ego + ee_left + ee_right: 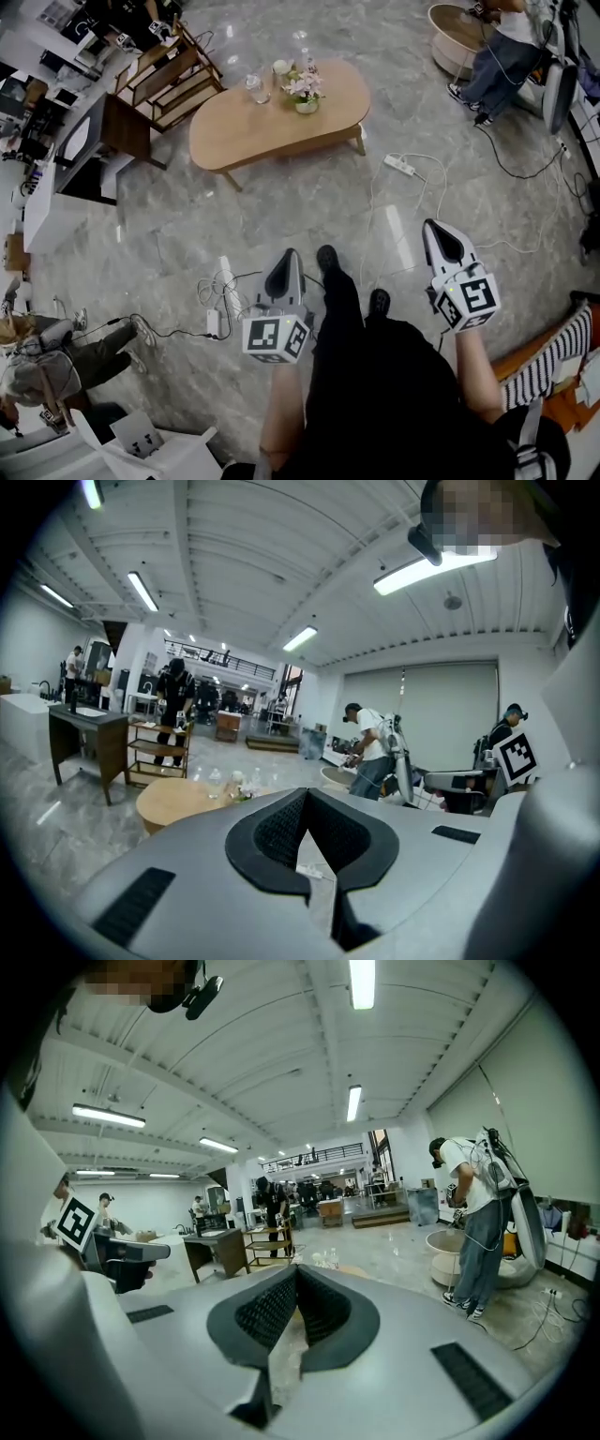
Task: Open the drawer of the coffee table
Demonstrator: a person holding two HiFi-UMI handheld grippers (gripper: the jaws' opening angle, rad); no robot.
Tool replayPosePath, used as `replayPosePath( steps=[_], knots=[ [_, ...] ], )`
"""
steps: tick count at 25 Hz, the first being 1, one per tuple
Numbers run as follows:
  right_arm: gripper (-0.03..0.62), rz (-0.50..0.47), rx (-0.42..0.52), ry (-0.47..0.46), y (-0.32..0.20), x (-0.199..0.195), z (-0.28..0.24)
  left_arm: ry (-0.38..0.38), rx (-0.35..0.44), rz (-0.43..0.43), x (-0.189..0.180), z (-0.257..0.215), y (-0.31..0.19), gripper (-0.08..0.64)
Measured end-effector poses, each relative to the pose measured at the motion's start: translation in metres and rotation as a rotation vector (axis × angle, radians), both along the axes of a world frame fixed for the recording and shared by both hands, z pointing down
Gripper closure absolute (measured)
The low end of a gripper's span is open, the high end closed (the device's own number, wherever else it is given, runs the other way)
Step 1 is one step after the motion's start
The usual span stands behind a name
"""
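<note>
The coffee table (253,127) is an oval, light wooden one standing well ahead of me on the grey marble floor, with a flower pot (305,92) and glasses on its top. No drawer front shows from here. In the left gripper view the coffee table (178,803) lies low and to the left, past the jaws. My left gripper (290,253) (305,794) is held in front of me, shut and empty. To its right, my right gripper (433,225) (296,1269) is also shut with nothing in it. Both are far short of the table.
A white power strip (399,166) and loose cables (220,300) lie on the floor between me and the table. A wooden shelf (169,80) and a dark desk (112,131) stand to the table's left. One person (502,56) stands by a round tub (455,33); another sits lower left (56,352).
</note>
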State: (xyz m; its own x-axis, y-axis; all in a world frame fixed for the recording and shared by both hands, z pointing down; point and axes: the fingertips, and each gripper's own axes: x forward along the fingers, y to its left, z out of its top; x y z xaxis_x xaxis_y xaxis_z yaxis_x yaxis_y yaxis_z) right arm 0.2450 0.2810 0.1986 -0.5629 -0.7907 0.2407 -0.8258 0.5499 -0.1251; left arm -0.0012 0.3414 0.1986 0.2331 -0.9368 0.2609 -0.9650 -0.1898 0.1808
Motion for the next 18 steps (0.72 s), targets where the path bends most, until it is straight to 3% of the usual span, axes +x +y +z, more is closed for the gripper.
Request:
replayPosePath(
  steps=[12, 18],
  knots=[
    [0.580, 0.049, 0.080, 0.031, -0.112, -0.106, -0.036, 0.022, 0.077, 0.080, -0.104, -0.015, -0.135, 0.548],
    [0.580, 0.084, 0.052, 0.057, -0.132, -0.129, -0.020, 0.040, 0.039, 0.136, -0.126, 0.009, -0.172, 0.548]
  ],
)
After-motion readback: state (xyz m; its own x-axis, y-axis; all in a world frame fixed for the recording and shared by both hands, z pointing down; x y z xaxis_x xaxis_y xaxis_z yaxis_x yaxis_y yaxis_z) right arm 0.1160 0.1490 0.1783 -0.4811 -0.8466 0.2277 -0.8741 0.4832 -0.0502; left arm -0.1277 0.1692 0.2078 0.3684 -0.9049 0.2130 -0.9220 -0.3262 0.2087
